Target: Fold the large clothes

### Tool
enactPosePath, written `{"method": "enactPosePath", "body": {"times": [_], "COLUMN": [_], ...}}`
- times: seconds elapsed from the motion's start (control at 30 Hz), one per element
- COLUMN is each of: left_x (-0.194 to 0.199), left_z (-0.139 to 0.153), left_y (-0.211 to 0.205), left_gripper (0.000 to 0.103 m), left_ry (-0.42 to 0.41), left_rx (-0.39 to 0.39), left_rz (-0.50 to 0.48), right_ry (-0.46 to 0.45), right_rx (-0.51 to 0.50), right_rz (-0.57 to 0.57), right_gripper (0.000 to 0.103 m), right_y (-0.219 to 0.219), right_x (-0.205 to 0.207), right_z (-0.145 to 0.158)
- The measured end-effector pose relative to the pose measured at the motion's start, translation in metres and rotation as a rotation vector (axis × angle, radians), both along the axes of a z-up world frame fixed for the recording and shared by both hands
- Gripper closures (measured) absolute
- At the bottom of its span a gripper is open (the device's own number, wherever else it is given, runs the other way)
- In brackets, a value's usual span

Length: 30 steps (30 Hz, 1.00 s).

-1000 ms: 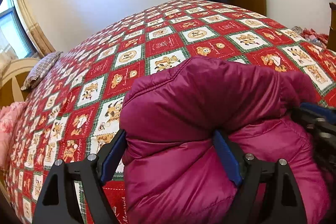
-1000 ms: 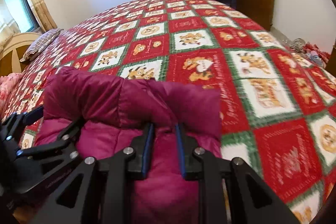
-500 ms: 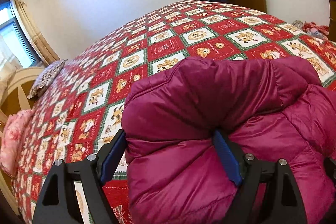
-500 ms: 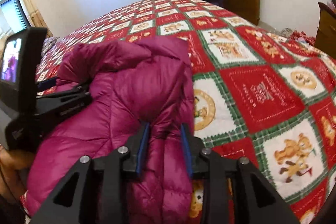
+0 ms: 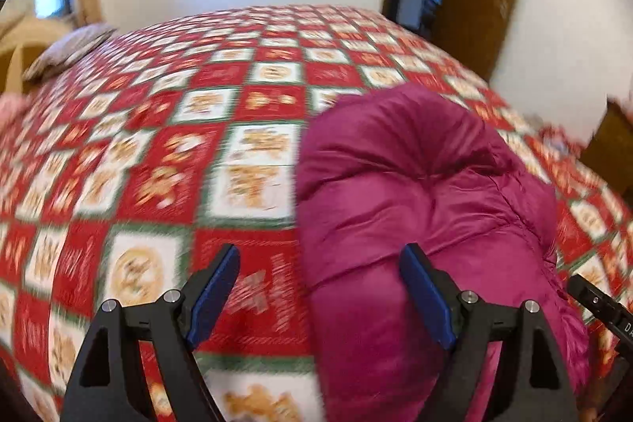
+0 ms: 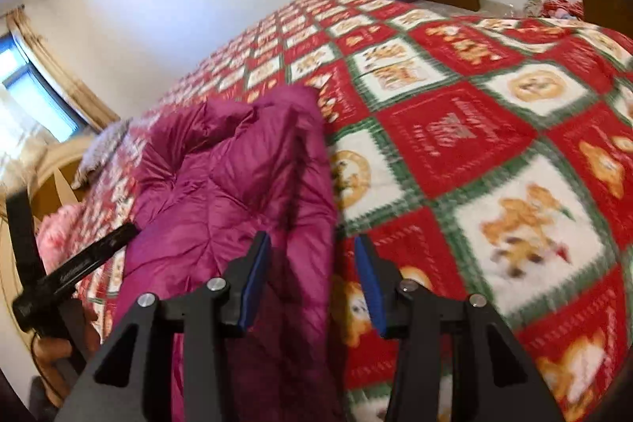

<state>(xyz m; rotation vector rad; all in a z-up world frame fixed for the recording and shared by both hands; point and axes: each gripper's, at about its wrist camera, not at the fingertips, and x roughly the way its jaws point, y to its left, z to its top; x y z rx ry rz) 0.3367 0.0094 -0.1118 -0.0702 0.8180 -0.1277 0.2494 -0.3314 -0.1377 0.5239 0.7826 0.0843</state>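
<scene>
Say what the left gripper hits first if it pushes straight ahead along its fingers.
Probably the magenta down jacket: its bulk overlaps the right half of the open left gripper. The left half faces bare patchwork bedspread. Blur leaves depth uncertain.

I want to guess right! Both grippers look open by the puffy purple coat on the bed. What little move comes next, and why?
Probably draw both back from the coat. The left gripper and right gripper stand open, gripping nothing, and the coat lies bundled on the bedspread, so the fold looks finished.
</scene>
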Motion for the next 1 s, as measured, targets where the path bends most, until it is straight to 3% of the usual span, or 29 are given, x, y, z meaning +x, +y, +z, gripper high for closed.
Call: {"method": "enactPosePath", "body": {"times": [0.03,0.1,0.17,0.23,0.3,0.33,0.53,0.73,1.0], "left_x": [-0.004,-0.004,0.003,0.012,0.019,0.022,0.034,0.039,0.041], "left_z": [0.000,-0.003,-0.008,-0.016,-0.023,-0.027,-0.048,-0.045,-0.049], "left_y": [0.012,0.029,0.040,0.046,0.043,0.038,0.013,-0.009,-0.013], "left_gripper": [0.019,0.019,0.019,0.019,0.019,0.019,0.019,0.016,0.016], "left_ry": [-0.003,0.021,0.061,0.109,0.145,0.158,0.197,0.155,0.131], "left_rx": [-0.046,-0.145,-0.253,-0.379,-0.443,-0.450,-0.479,-0.308,-0.272], "left_rz": [0.023,0.050,0.063,0.052,0.028,0.023,-0.034,-0.065,-0.092], "right_ry": [-0.011,-0.022,-0.026,-0.041,-0.042,-0.038,0.026,-0.016,-0.025], "right_rx": [0.012,0.038,0.062,0.079,0.099,0.105,0.063,0.042,0.059], "right_rz": [-0.007,-0.011,-0.009,0.007,0.043,0.075,0.156,0.237,0.347], "right_gripper": [0.056,0.046,0.027,0.025,0.016,0.011,0.010,0.009,0.009], "right_y": [-0.004,-0.010,-0.014,-0.014,-0.010,-0.006,0.010,0.026,0.042], "right_x": [-0.004,-0.006,0.000,0.010,0.019,0.028,0.059,0.063,0.078], "right_z": [0.002,0.004,0.007,0.011,0.012,0.011,-0.017,-0.024,-0.023]}}
